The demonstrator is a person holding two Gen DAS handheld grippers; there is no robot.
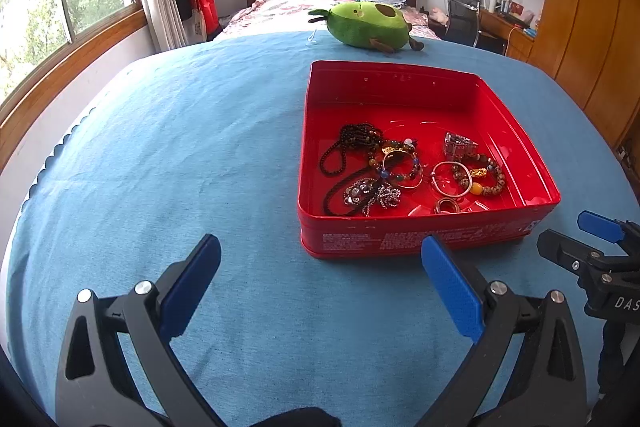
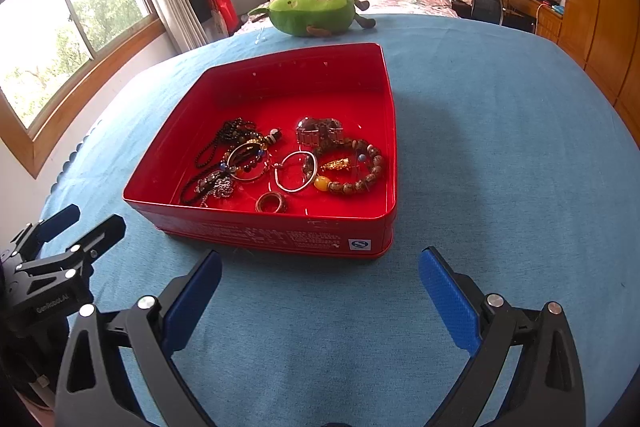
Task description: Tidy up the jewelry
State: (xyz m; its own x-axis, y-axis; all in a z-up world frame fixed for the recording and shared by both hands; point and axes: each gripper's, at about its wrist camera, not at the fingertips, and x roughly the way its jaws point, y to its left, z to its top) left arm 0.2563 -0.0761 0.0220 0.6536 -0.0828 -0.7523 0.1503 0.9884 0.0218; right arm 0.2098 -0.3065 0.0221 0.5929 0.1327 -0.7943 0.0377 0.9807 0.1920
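A red tin box (image 1: 424, 241) (image 2: 264, 231) stands on the blue cloth and holds several pieces of jewelry. Inside lie a black bead necklace (image 1: 352, 143) (image 2: 224, 139), a brown bead bracelet (image 1: 488, 179) (image 2: 360, 183), a silver bangle (image 1: 448, 179) (image 2: 294, 173), a ring (image 1: 446, 205) (image 2: 272, 203) and a silver chain (image 1: 376, 195) (image 2: 218, 187). My left gripper (image 1: 320, 251) is open just in front of the box's near left side. My right gripper (image 2: 320, 263) is open before the box's near right corner. Neither holds anything.
A green avocado plush toy (image 1: 372, 25) (image 2: 312, 11) lies at the far edge of the blue-covered table (image 1: 180, 147) (image 2: 500, 147). Beyond it are a bed, windows, a coat rack, a desk with a chair and wooden wardrobes on the right.
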